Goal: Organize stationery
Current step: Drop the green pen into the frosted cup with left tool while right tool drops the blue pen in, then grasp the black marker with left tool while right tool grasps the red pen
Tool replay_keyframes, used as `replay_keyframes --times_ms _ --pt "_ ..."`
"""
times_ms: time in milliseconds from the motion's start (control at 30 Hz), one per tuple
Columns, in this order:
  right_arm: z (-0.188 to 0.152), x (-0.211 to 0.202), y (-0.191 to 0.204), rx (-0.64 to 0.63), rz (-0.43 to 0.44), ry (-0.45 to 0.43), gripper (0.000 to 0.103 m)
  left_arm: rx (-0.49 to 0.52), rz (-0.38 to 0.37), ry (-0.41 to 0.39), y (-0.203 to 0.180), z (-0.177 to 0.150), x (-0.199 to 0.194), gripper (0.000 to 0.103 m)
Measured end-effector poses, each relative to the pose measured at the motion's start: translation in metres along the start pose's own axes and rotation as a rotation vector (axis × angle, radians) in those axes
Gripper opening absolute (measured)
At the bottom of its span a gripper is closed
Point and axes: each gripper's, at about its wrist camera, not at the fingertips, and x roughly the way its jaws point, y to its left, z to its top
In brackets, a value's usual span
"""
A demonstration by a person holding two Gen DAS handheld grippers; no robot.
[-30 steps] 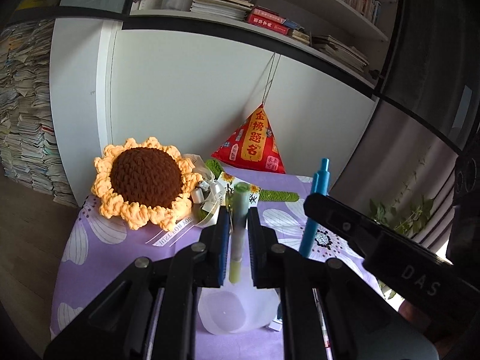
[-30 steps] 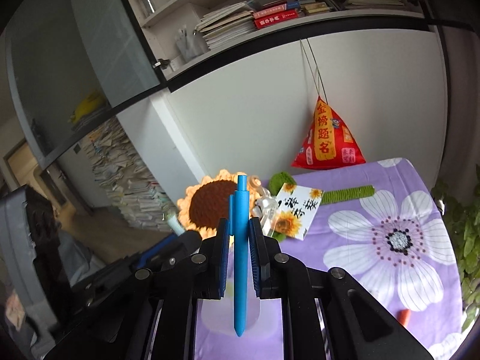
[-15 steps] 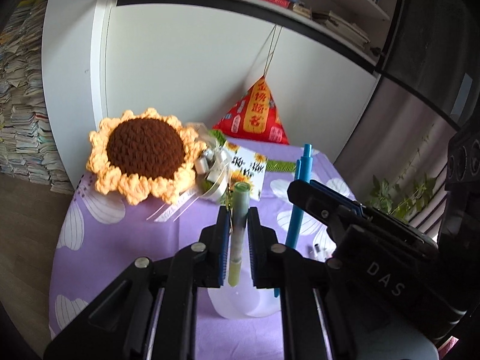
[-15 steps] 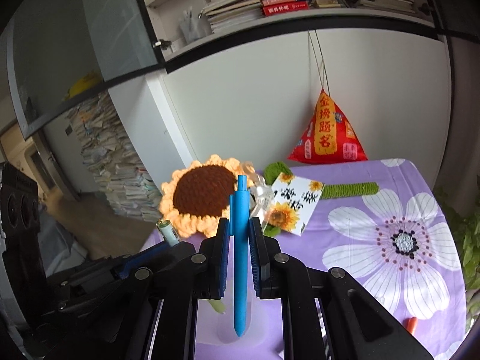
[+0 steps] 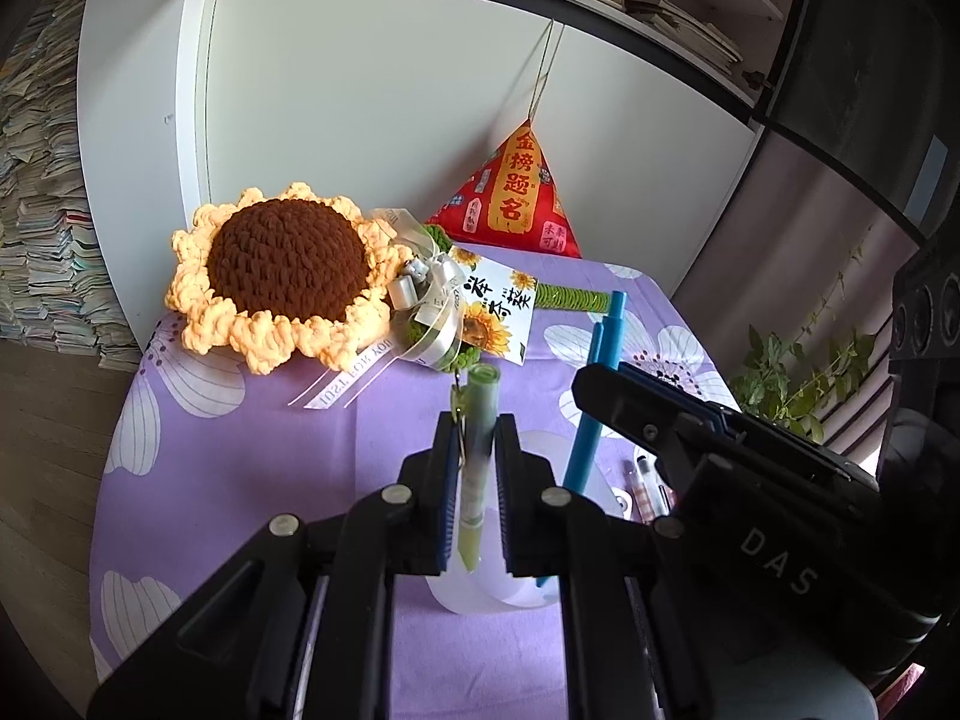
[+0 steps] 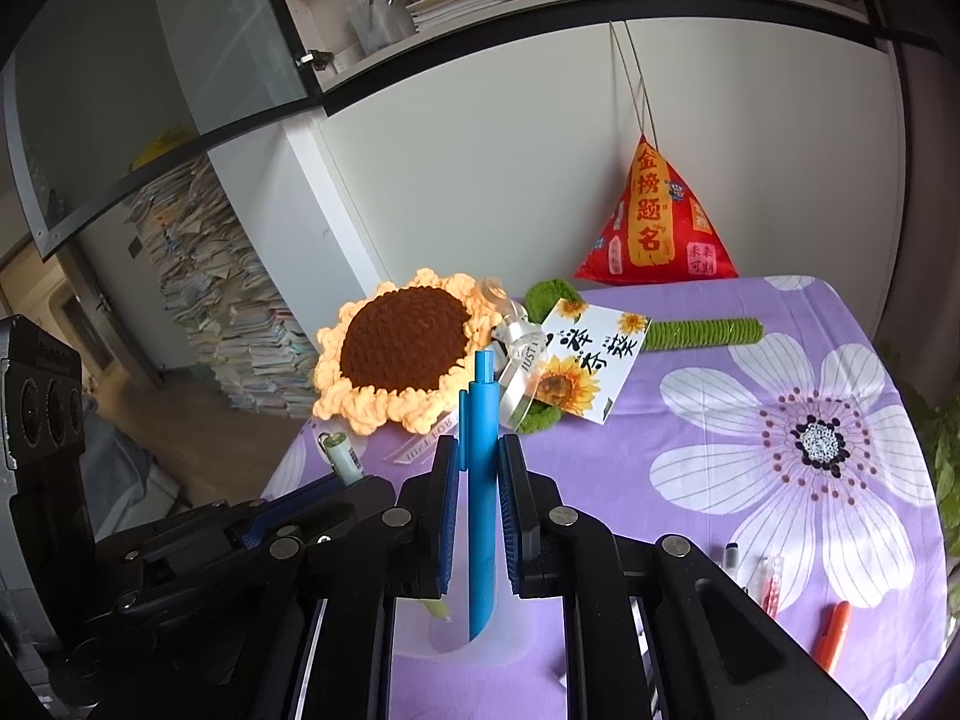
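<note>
My left gripper [image 5: 473, 462] is shut on a pale green pen [image 5: 478, 426], held upright with its tip down inside the mouth of a translucent white cup [image 5: 522, 597]. My right gripper [image 6: 478, 480] is shut on a blue pen [image 6: 482, 480], also upright, its lower end inside the same cup [image 6: 420, 630]. The blue pen [image 5: 594, 414] and right gripper body show at the right of the left wrist view. The green pen [image 6: 340, 457] and left gripper show at lower left in the right wrist view. Both pen tips sit within the cup's rim.
A crocheted sunflower [image 5: 288, 282] with ribbon and a card [image 5: 495, 312] lies at the back of the purple flowered tablecloth [image 6: 780, 450]. A red pyramid pouch [image 6: 654, 228] hangs at the wall. Loose pens [image 6: 834, 636] lie at the right front. A plant [image 5: 792, 372] stands beside the table.
Both grippers have come down with their pens, so the cup sits closer and the pen tips now reach into it. The views tilt further down toward the table.
</note>
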Motion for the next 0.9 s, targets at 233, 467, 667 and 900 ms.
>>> replay_keyframes --times_ms 233,467,667,900 --pt "-0.005 -0.001 -0.001 0.002 0.008 0.022 0.014 -0.014 -0.006 0.011 0.001 -0.004 0.001 0.009" --pt "-0.007 -0.003 0.000 -0.001 0.009 0.032 0.014 -0.012 -0.007 0.014 0.001 -0.004 0.000 0.013" --pt "-0.005 -0.008 -0.006 0.025 0.009 0.039 0.014 -0.035 -0.005 0.003 0.005 0.000 -0.007 0.039" --pt "0.000 -0.027 -0.007 0.019 0.017 0.014 0.022 -0.012 -0.013 -0.052 -0.006 0.006 -0.030 0.045"
